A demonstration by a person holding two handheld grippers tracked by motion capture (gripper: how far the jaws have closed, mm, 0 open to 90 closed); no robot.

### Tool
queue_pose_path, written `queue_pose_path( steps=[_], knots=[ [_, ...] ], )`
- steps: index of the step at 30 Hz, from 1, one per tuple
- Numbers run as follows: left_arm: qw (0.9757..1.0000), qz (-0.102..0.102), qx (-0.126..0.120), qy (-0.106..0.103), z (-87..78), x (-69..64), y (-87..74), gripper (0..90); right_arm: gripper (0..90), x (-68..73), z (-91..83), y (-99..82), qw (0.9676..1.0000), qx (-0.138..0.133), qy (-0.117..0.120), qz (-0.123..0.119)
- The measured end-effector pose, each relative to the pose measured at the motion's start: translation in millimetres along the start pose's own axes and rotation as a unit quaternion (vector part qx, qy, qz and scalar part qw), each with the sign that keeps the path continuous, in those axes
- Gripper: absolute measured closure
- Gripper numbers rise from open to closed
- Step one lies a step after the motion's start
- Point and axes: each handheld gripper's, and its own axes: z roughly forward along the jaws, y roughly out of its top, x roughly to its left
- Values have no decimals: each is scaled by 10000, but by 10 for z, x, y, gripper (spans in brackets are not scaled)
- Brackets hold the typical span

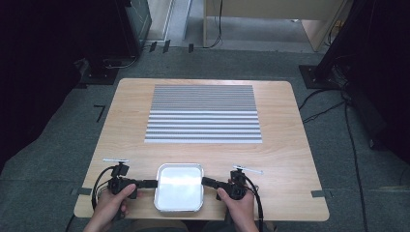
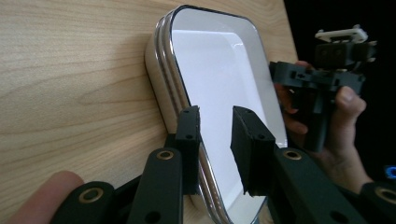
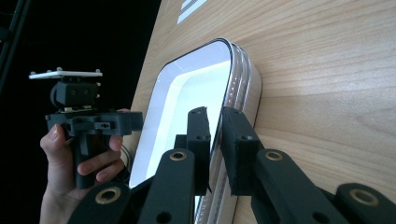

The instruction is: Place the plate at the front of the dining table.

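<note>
My two grippers flank a tray (image 1: pixel 179 187) near the table's (image 1: pixel 290 159) front edge, midway between my hands; the tray is a white-lined metal pan with rounded corners and a ribbed silver wall, lying flat on the wood. My left gripper (image 1: pixel 151 183) meets the tray's left rim; in the left gripper view its jaws straddle that rim (image 2: pixel 205 154), one outside the wall and one over the white inside, and a gap shows between the inner jaw and the rim, so I read this grip as loosened, though the outer pad's contact is hard to judge. My right gripper (image 1: pixel 207 181) meets the right rim; in the right gripper view its jaws (image 3: pixel 215 140) stand close on either side of the rim, clenched on the tray. My left hand (image 1: pixel 113 203) and right hand (image 1: pixel 237 203) hold the gripper bodies at the table's near edge. A striped mat (image 1: pixel 203 113) lies farther back, well apart from the tray. Dark cables (image 1: pixel 355 145) run over the grey floor at the right.
</note>
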Motion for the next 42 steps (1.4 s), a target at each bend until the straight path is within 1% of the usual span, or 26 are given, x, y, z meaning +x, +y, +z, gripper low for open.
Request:
queue_pose_path(
  steps=[2,5,9,10,11,12,13,14,15,16,19,20,21,22,24,25,26,27,28,30,32,35,36,37,38,42],
  knots=[
    [9999,-34,-8,-115,-2,25,0,710,824,-1,-1,0,10000,0,12,-1],
    [9999,-33,-16,-132,-3,28,0,704,824,-2,-2,1,10000,0,29,7],
    [9999,4,-27,-102,-4,13,2,697,824,-3,-3,2,10000,-5,40,3],
    [9998,-6,-45,-198,-5,8,3,694,824,-4,-8,3,10000,-17,51,0],
    [9991,-49,-13,-417,1,5,6,696,824,-6,-11,5,10000,-27,88,14],
    [9985,-48,11,-552,17,-9,6,682,824,-6,-13,7,9999,-24,141,39],
    [9986,13,49,-524,38,-32,2,670,823,-4,-14,6,9998,-28,182,41],
    [9992,75,96,-382,62,-57,-3,662,822,2,-15,4,9998,-23,211,46],
    [9992,75,96,-382,62,-57,-3,656,822,2,-15,4,9998,-23,211,46],
    [9995,161,125,-244,91,-77,-13,662,817,6,-13,0,9998,-26,220,27],
    [9995,145,110,-249,82,-78,-10,644,812,2,-22,4,9996,-46,270,63],
    [9995,138,3,-280,33,-76,1,642,811,0,-29,7,9995,-60,299,86],
    [9995,138,3,-280,33,-76,1,639,811,0,-29,7,9995,-60,299,86],
    [9995,126,-56,-300,1,-74,9,639,812,-4,-38,10,9994,-71,326,98],
    [9995,99,-160,-263,-55,-70,22,639,807,-7,-50,19,9986,-85,498,176],
    [9996,88,-181,-207,-73,-66,25,639,806,-3,-52,21,9984,-99,536,179],
    [9998,70,-188,-54,-90,-59,25,638,804,4,-46,18,9986,-100,492,151],
    [9998,70,-173,-15,-92,-55,24,639,802,2,-42,16,9989,-91,433,136],
    [9998,70,-173,-15,-92,-55,24,639,802,2,-42,16,9989,-91,433,136],
    [9999,60,-126,15,-89,-55,21,638,801,-8,-28,12,9996,-84,251,78],
    [9999,64,-87,63,-76,-59,20,638,801,-22,-15,11,9998,-40,147,92],
    [10000,30,-58,51,-68,-50,21,639,798,-20,-2,6,9998,3,198,87],
    [10000,-58,-38,-55,-59,-25,22,644,797,-20,2,4,9997,35,208,94],
    [10000,-58,-38,-55,-59,-25,22,646,796,-22,7,2,9997,56,209,86],
    [9998,-131,-10,-176,-51,16,23,648,795,-23,9,1,9997,79,205,96],
    [9990,-283,18,-343,-43,94,22,651,790,-27,9,3,9997,94,213,114]
  ],
)
